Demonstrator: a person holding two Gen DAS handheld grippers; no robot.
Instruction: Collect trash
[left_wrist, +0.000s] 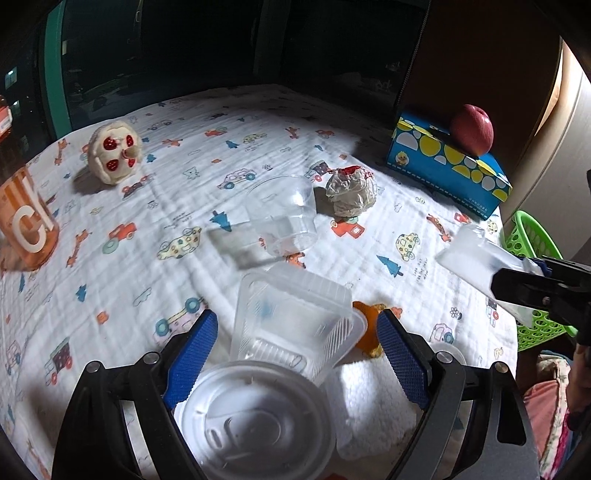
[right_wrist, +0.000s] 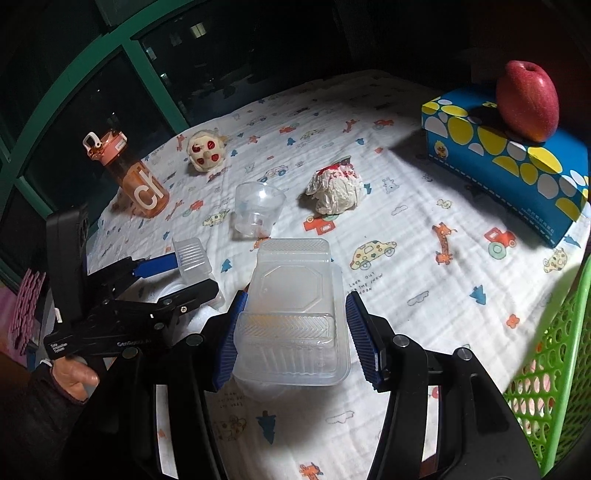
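My right gripper is shut on a clear plastic clamshell box and holds it above the cloth. In the left wrist view this gripper and its box hang at the right, near the green basket. My left gripper stands open, its blue pads apart from a smaller clear ribbed tray that lies between them. A white round lid lies just below the tray, and an orange peel is beside it. A clear cup and a crumpled paper ball sit farther back.
On the patterned cloth stand an orange bottle and a plush toy at the far left. An apple rests on a blue tissue box at the right. The green basket is off the table's right edge.
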